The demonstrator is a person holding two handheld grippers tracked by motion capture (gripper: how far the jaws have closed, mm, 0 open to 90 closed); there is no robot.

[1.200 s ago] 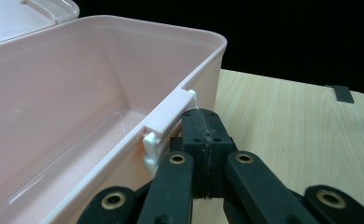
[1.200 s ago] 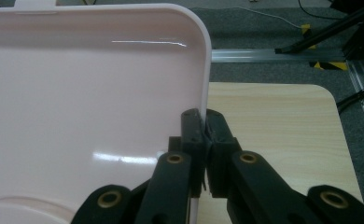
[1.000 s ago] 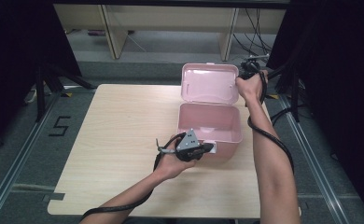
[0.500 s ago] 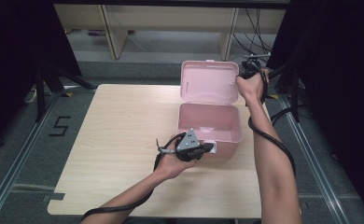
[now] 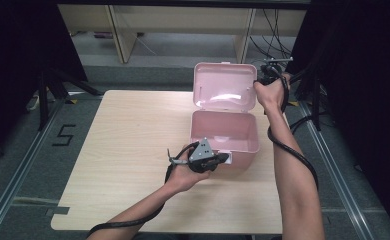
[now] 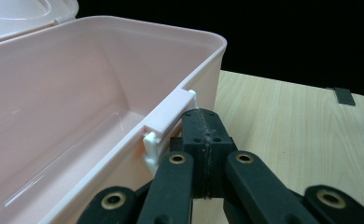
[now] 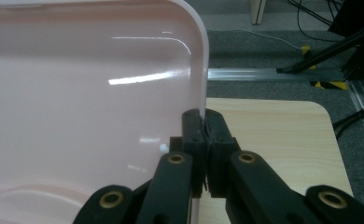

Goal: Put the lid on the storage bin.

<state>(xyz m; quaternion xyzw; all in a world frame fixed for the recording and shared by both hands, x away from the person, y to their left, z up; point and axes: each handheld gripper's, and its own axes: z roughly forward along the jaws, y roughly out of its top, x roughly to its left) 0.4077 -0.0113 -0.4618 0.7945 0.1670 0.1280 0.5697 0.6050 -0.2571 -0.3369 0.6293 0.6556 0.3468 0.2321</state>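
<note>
Pink box (image 5: 225,131) open — right gripper (image 7: 203,122) jaws pinch its lid edge, left gripper (image 6: 202,122) jaws closed beside the latch.

My left tool (image 5: 222,159) sits low in the middle of the high view, its jaws pressed together and pointing right, my left hand (image 5: 183,172) wrapped around it, forearm running in from the bottom edge. My right tool (image 5: 261,80) is at upper right, jaws closed, my right arm stretched out nearly straight up the frame.
</note>
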